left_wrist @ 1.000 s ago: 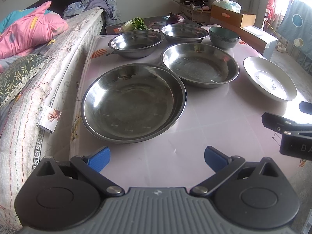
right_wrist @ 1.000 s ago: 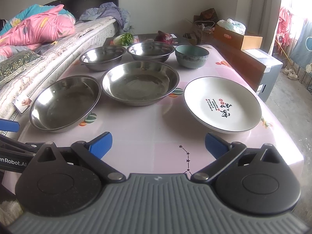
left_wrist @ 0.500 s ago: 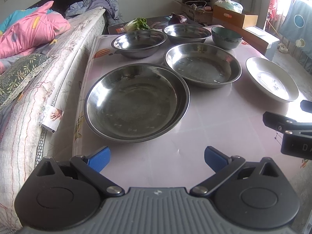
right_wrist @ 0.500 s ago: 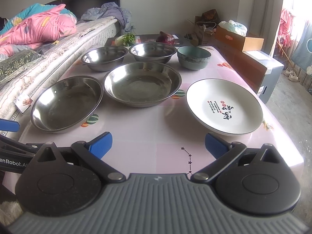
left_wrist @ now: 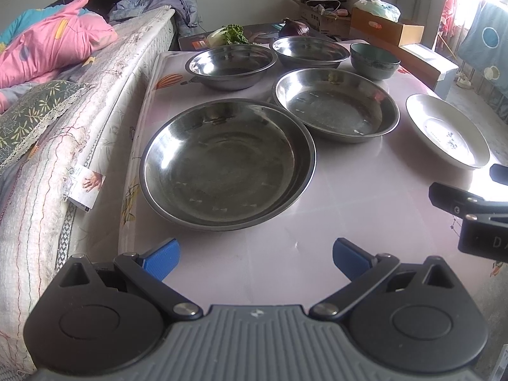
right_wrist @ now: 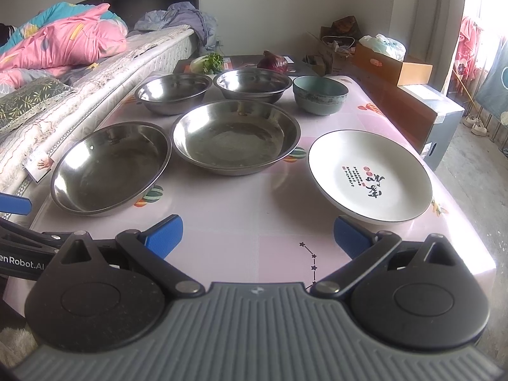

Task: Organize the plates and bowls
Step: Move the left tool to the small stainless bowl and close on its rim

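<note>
On a pink table point(right_wrist: 254, 216) lie a large steel plate point(left_wrist: 227, 163) point(right_wrist: 109, 166) at the near left, a second steel plate point(left_wrist: 336, 104) point(right_wrist: 235, 136) behind it, and a white ceramic plate point(right_wrist: 370, 174) point(left_wrist: 447, 135) at the right. Two steel bowls point(right_wrist: 173, 92) point(right_wrist: 252, 84) and a green ceramic bowl point(right_wrist: 319, 95) stand in the back row. My left gripper point(left_wrist: 255, 255) is open and empty, just short of the near steel plate. My right gripper point(right_wrist: 257, 233) is open and empty, between the steel plate and the white plate.
A bed point(left_wrist: 79, 101) with a pink quilt point(right_wrist: 63, 47) runs along the table's left side. A lettuce point(right_wrist: 208, 62) and a red onion point(right_wrist: 273, 62) lie behind the bowls. Cardboard boxes point(right_wrist: 392, 63) stand at the back right.
Both grippers have moved slightly forward toward the dishes and stay open. Nothing on the table has moved.
</note>
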Demonstrator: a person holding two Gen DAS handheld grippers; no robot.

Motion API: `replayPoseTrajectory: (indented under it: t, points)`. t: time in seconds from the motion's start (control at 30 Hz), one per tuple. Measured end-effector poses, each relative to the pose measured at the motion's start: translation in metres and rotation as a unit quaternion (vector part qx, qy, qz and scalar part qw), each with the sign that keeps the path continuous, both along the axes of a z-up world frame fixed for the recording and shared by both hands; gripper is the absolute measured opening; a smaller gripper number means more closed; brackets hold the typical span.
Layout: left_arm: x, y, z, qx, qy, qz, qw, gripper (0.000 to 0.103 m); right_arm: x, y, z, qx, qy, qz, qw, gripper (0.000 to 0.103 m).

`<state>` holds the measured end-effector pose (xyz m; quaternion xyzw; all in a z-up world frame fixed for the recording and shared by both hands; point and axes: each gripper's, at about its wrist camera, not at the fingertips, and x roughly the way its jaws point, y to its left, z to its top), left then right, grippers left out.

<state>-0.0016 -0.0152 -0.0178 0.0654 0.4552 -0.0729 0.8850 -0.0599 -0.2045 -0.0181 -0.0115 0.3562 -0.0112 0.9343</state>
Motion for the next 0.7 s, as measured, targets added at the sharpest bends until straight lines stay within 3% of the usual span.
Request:
replayPoseTrajectory:
  t: [0.17, 0.33, 0.7]
  points:
    - [0.005, 0.004, -0.002, -0.003, 0.001, 0.002, 1.0000, 0.103, 0.005, 0.002, 0.001, -0.001, -0.001, 0.000, 1.000, 0.102]
    - [0.012, 0.009, 0.006, 0.001, -0.025, -0.004, 0.9997, 0.103, 0.013, 0.004, 0.000, -0.006, 0.004, -0.002, 1.000, 0.102]
    - [0.062, 0.034, 0.055, -0.007, -0.101, 0.016, 0.9947, 0.103, 0.037, -0.005, 0.047, -0.042, -0.077, 0.002, 0.996, 0.102]
